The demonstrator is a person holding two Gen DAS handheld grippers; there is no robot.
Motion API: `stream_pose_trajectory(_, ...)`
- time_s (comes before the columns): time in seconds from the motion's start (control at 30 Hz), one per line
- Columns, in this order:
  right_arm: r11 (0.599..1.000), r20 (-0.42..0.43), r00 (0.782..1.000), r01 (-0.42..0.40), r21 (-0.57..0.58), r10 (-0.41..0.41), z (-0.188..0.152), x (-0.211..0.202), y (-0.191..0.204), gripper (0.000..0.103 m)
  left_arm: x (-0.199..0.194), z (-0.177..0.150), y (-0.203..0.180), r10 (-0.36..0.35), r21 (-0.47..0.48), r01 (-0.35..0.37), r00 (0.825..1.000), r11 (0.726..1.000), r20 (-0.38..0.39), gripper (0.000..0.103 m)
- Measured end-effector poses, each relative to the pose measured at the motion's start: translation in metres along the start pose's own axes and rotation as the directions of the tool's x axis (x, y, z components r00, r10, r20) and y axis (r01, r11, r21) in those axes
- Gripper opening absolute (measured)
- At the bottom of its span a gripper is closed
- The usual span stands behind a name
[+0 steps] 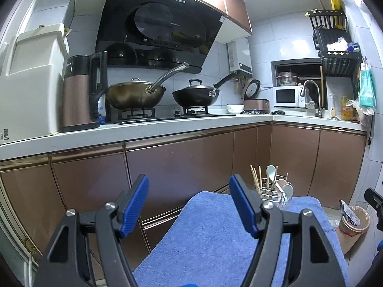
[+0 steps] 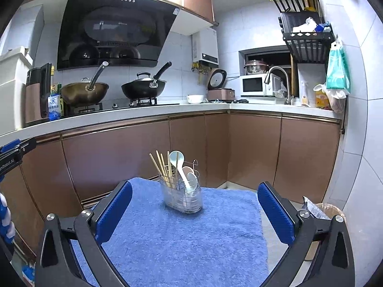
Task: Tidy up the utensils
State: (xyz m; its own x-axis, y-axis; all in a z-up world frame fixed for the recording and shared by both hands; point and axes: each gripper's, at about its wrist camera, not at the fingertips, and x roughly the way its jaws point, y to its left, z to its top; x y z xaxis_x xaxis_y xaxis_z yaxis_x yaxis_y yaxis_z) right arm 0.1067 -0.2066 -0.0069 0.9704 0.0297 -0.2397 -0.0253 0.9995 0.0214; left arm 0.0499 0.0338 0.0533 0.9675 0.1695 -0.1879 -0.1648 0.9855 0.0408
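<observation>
Utensils, a bundle of pale wooden chopsticks (image 2: 162, 167) and several white and pale-blue ceramic soup spoons (image 2: 185, 174), stand upright in a small wire-and-clear-plastic holder (image 2: 183, 197) near the far edge of a fluffy blue towel (image 2: 182, 239) spread over a raised surface. The chopsticks fan out on the holder's left side and the spoons lean on its right; nothing lies loose on the towel, so the sorting looks done or nearly so, though the holder's inner dividers are too small to read. The right gripper (image 2: 195, 211), black-framed with blue ribbed pads, is spread wide and empty, aimed straight at the holder but well short of it. The left gripper (image 1: 189, 205) is likewise spread and empty, pointing left of the holder toward the copper-brown cabinet doors (image 1: 179, 165). Behind them, a white countertop (image 1: 143, 126) carries two woks on a gas hob. The holder is light and top-heavy with long sticks, and the soft towel gives poor footing, so a sideways nudge could tip it off the far edge. A pinch on one chopstick could drag its neighbours out.
</observation>
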Motion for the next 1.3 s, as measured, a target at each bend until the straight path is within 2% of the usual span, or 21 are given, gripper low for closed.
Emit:
stream_pose_trajectory(0.5,0.999,0.017,1.0,-0.002,-0.038,0.002,0.0,-0.025,0.012,0.103,-0.024,0.001,0.009,-0.004,-0.004,0.004,1.0,1.0,0.021,0.068)
stream_pose_trajectory(1.1,0.997,0.033,0.999,-0.004,-0.077,0.006,0.005,-0.043,0.022,0.103,-0.031,-0.003,0.016,-0.003,0.0,0.003,1.0,1.0,0.011,0.068)
stream_pose_trajectory(1.3,0.996,0.035,0.999,0.02,-0.084,-0.017,0.007,-0.046,0.024,0.103,-0.034,-0.006,0.022,0.0,0.0,0.0,1.0,1.0,0.002,0.068)
